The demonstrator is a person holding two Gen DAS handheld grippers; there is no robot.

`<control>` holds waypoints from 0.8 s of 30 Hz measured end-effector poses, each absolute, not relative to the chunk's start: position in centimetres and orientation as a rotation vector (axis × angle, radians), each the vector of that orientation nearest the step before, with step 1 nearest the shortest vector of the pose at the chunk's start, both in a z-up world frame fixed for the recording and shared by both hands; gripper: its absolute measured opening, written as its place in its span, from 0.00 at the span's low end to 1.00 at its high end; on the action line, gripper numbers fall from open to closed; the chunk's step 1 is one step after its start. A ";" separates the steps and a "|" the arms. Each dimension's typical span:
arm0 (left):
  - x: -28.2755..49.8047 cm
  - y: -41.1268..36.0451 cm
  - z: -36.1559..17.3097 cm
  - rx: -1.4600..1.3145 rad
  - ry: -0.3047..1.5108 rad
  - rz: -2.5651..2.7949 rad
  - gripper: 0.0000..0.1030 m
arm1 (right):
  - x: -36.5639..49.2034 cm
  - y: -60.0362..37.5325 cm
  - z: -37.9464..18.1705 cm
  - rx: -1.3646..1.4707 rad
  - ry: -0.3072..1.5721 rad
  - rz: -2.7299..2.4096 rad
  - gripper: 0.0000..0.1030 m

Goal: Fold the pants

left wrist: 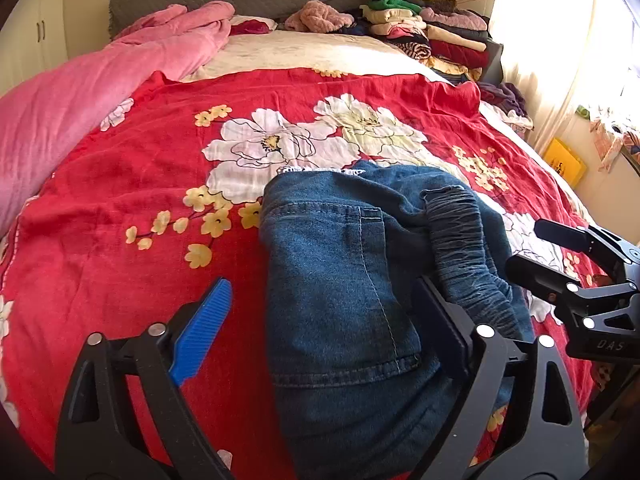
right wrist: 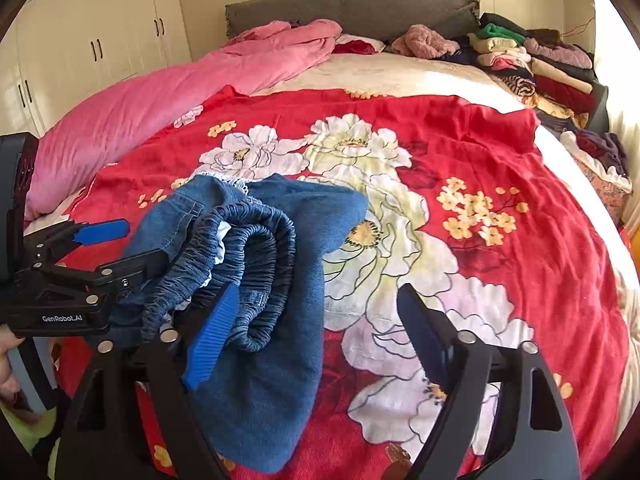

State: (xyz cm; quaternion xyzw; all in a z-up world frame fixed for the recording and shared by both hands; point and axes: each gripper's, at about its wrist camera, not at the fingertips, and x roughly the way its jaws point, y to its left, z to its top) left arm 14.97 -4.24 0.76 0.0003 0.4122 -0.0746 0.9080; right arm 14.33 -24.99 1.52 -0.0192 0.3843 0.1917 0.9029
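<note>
The blue pants (left wrist: 344, 292) lie bunched on the red flowered blanket (left wrist: 120, 200) near the foot of the bed, their gathered waistband (right wrist: 240, 264) curled on top. The left gripper (left wrist: 324, 320) hangs over the pants with its fingers wide apart, gripping nothing. The right gripper (right wrist: 316, 332) sits just beside it, fingers also spread wide, one blue pad (right wrist: 212, 336) by the waistband, nothing pinched.

Home bedroom, bed (right wrist: 400, 76) with headboard (right wrist: 352, 8), wardrobe (right wrist: 92, 32), stacked clothes (right wrist: 536, 64)
</note>
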 end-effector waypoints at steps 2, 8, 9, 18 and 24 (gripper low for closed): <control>14.7 -4.2 1.2 0.005 0.841 -0.146 0.87 | 14.0 -25.2 2.0 -0.040 0.781 0.386 0.86; 13.8 -3.8 2.4 0.007 0.813 -0.120 0.90 | 13.1 -25.7 3.6 -0.037 0.734 0.366 0.93; 13.6 -3.8 2.7 0.009 0.808 -0.114 0.90 | 12.9 -25.7 3.8 -0.041 0.726 0.361 0.93; 10.7 -3.5 5.2 0.007 0.753 -0.105 0.91 | 9.4 -25.9 6.5 -0.058 0.639 0.360 0.95; 7.7 -3.8 6.4 0.017 0.714 -0.116 0.91 | 6.2 -26.4 7.7 -0.064 0.588 0.350 0.95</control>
